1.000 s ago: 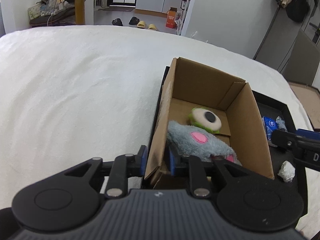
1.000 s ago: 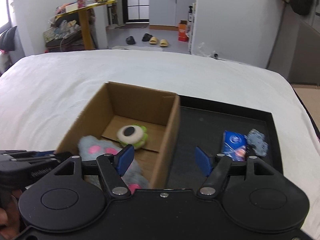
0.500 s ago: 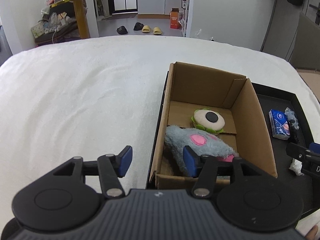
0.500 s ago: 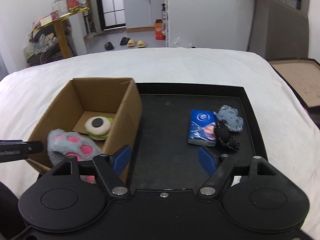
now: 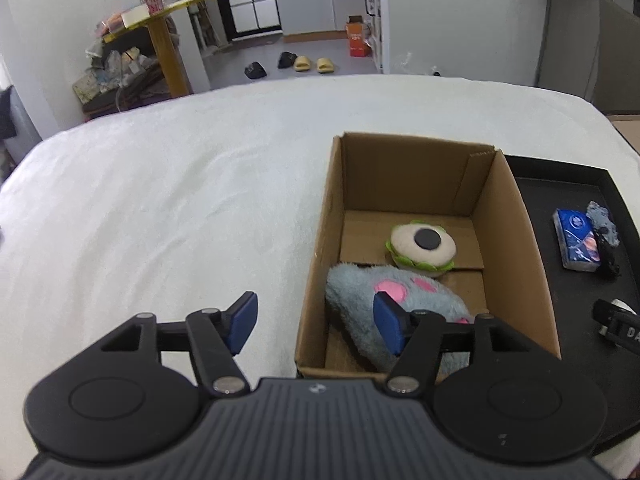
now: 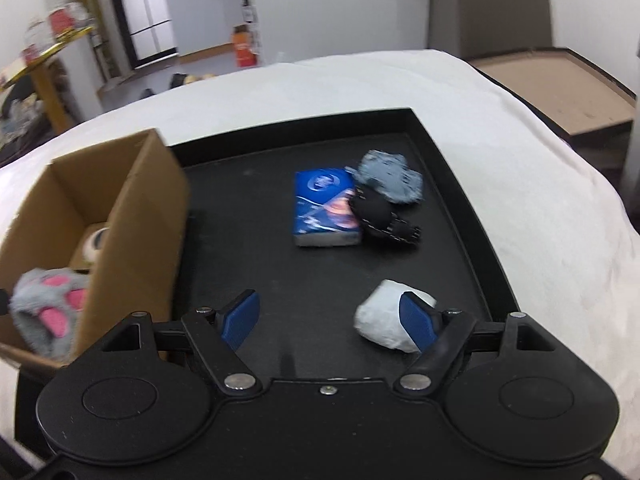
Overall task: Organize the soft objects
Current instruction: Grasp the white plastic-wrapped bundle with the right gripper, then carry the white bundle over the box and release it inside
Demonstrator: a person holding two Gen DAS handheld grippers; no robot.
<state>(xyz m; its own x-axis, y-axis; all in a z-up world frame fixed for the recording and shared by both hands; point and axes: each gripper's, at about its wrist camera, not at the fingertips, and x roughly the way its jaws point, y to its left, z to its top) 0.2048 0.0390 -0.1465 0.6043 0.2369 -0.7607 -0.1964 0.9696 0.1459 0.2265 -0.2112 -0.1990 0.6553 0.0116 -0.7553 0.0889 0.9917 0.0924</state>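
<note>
Since two plush toys [image 5: 400,300] already lie in the box [image 5: 516,240], both tongs, left [image 5: 316,322] and right [image 6: 330,320], gape empty; the right hangs over the tray [image 6: 256,216] near a white wad [image 6: 384,320], likely next.

A white bed cover [image 5: 168,208] is spread wide. Beyond it, slippers [image 5: 308,65] and an orange carton [image 5: 357,41] are set on the grey floor, beside a cluttered yellow table [image 5: 164,28].
</note>
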